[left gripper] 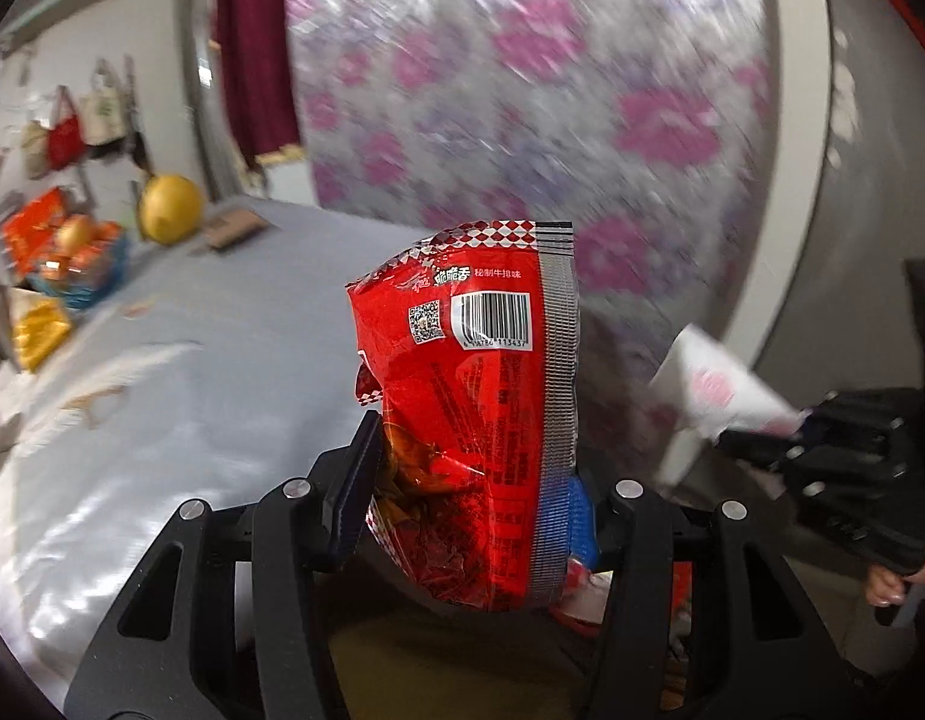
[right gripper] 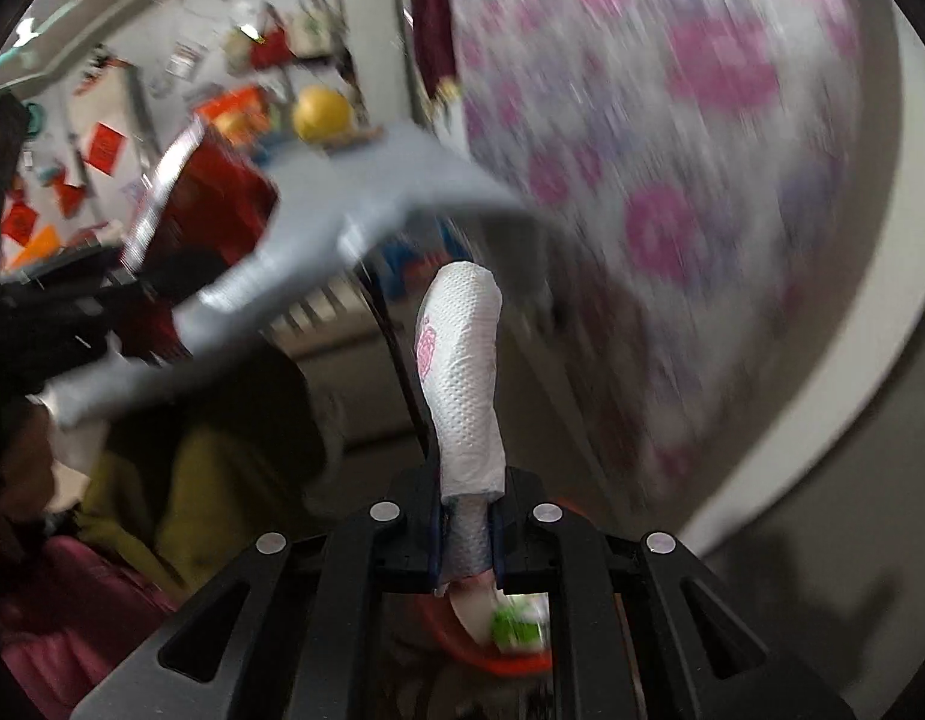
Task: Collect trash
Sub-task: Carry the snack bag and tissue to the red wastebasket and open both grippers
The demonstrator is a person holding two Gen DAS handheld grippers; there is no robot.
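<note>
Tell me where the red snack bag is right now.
The red snack bag stands upright at the centre of the left wrist view, clamped in the left gripper, with the grey table behind it.

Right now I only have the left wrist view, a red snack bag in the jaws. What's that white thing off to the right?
Observer: A folded white paper towel with a pink print; the right gripper is shut on its lower end.
Operator: Anything below the right gripper?
Observer: Yes, an orange-red rim shows under it, with something white and green inside.
Operator: Is my snack bag visible from there?
Observer: Blurred, at the left: the red bag with its silver seam, in the left gripper.
</note>
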